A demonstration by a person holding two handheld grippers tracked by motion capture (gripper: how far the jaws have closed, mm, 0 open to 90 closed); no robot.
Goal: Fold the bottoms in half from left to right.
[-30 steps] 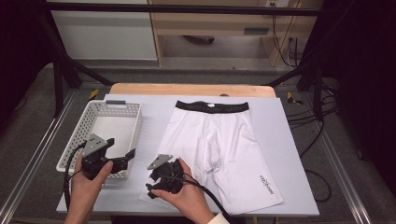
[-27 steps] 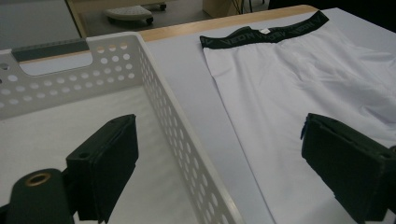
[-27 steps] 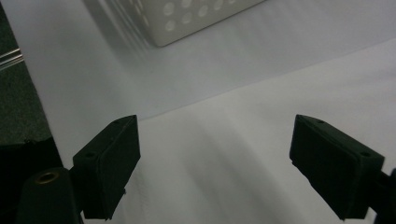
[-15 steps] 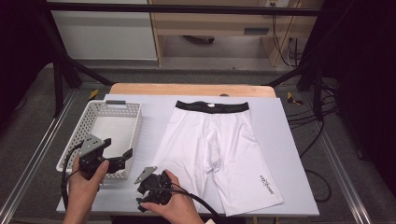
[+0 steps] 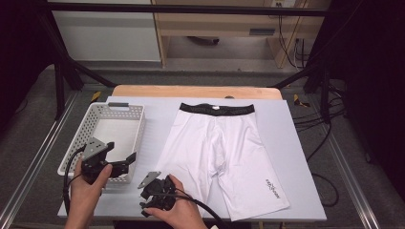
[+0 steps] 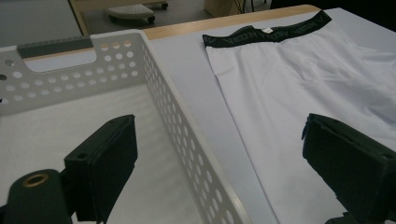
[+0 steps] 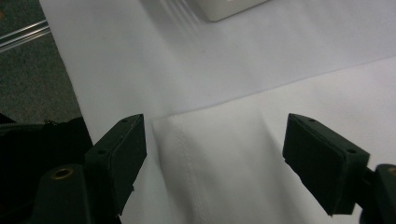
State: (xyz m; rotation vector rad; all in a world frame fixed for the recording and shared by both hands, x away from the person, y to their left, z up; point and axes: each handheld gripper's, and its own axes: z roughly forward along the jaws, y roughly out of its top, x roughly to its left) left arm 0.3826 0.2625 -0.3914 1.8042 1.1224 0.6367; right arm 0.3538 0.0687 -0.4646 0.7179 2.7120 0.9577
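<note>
The white stretch-fabric shorts (image 5: 222, 155) lay flat on the pale grey table top (image 5: 296, 143), their black elastic waistband (image 5: 217, 109) at 12 o'clock and both legs running toward 6 o'clock. In the left gripper view the waistband (image 6: 275, 31) carried light woven lettering; I could make out something like "NEON", though not with certainty. A small dark logo (image 5: 272, 187) sat near the hem of the leg at 5 o'clock, too small to read.

The right gripper (image 5: 154, 191) hung low at 7 o'clock of the shorts, over the hem corner of the nearer leg. Its jaws had just been closing a little, yet they stood spread, and in the right gripper view the stitched hem corner (image 7: 187, 154) lay between them with neither pad pressing on it.

The left gripper (image 5: 125, 161) was at 9 o'clock of the shorts, above the near rim of the white perforated plastic basket (image 5: 138, 121). Its jaws were spread wide with nothing between them; the basket wall (image 6: 187, 135) ran up the middle of its view, with the shorts beyond it.

A light wooden board (image 5: 143, 90) edged the table at 12 o'clock. Black cables (image 5: 315, 121) trailed over the floor at 3 o'clock.
</note>
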